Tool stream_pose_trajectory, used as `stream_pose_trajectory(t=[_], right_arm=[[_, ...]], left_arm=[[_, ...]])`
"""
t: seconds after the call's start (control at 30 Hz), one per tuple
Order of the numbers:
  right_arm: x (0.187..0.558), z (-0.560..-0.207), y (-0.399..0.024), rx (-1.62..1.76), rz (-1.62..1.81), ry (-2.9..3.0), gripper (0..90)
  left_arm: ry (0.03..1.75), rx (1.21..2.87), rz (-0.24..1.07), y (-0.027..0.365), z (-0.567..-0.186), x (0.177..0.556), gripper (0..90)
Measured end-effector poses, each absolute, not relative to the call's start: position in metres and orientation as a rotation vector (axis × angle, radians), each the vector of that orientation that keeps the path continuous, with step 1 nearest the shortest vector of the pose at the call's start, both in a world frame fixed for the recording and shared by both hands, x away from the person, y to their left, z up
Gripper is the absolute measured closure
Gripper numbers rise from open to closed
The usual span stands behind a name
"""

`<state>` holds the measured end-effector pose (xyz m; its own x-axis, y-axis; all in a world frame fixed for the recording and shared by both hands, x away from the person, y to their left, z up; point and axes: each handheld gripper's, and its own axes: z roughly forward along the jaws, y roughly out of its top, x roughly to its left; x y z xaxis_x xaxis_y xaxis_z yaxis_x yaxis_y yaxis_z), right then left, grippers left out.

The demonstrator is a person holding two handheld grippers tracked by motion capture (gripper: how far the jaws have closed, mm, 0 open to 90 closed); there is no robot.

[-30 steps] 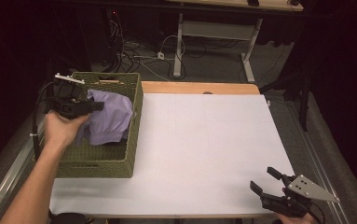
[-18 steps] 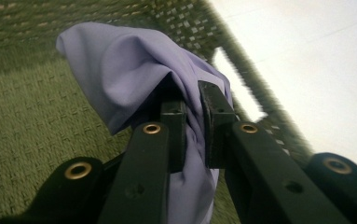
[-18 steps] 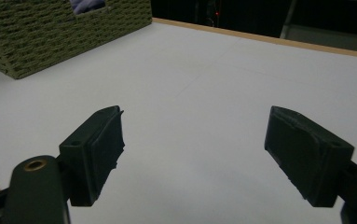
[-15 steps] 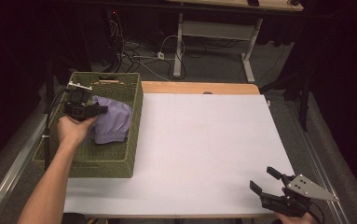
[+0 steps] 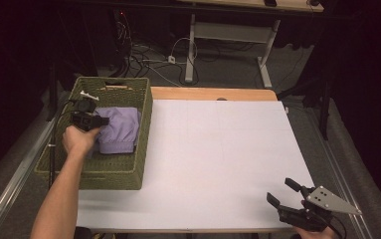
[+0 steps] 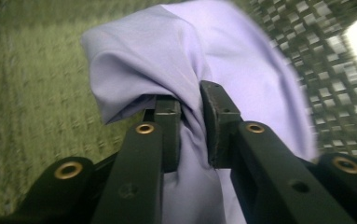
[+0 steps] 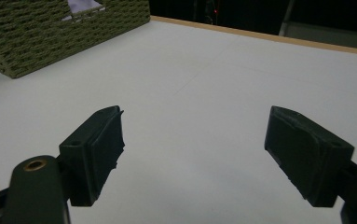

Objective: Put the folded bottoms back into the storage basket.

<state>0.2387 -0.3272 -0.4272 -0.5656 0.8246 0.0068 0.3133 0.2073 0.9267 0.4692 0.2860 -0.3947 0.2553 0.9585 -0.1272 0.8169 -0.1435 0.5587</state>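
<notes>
Inside the green basket [image 5: 143, 144], lilac cloth [image 5: 121, 129] against its right wall, left tongs [image 6: 190, 105] alongside.

In the left gripper view the basket's [image 6: 36, 116] weave is smeared by blur, and the lilac cloth [image 6: 241, 70] runs off the bottom edge, its pinched fold hidden behind the left claw [image 6: 191, 126]. From the high view, the left hand [image 5: 80, 140] covers the cloth's near-left part, and the right claw's [image 5: 283, 191] body is cut by the bottom edge at the bench's [image 5: 218, 164] near right corner.
</notes>
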Motion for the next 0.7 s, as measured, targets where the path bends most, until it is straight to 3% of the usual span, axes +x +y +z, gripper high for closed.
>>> stream_pose_trajectory(t=[0.13, 0.17, 0.2, 0.33, 0.5, 0.7], right_arm=[[0.239, -0.427, -0.327, 1.055, 1.343, 1.987, 19.9], [0.239, -0.427, -0.327, 1.056, 1.343, 1.987, 19.9], [0.239, -0.427, -0.327, 1.056, 1.343, 1.987, 19.9], [0.238, -0.427, -0.328, 1.050, 1.342, 1.985, 19.9], [0.238, -0.427, -0.327, 1.048, 1.342, 1.988, 19.9], [0.238, -0.427, -0.327, 1.044, 1.343, 1.990, 19.9]], left_arm=[[1.647, 2.015, 0.372, 0.287, -0.401, 0.473, 67.4], [1.657, 2.011, 0.377, 0.288, -0.401, 0.473, 60.6], [1.664, 2.008, 0.381, 0.289, -0.400, 0.473, 60.6], [1.675, 1.990, 0.408, 0.291, -0.394, 0.469, 47.0], [1.623, 1.938, 0.479, 0.294, -0.377, 0.456, 40.5], [1.502, 1.909, 0.487, 0.294, -0.358, 0.434, 38.9]])
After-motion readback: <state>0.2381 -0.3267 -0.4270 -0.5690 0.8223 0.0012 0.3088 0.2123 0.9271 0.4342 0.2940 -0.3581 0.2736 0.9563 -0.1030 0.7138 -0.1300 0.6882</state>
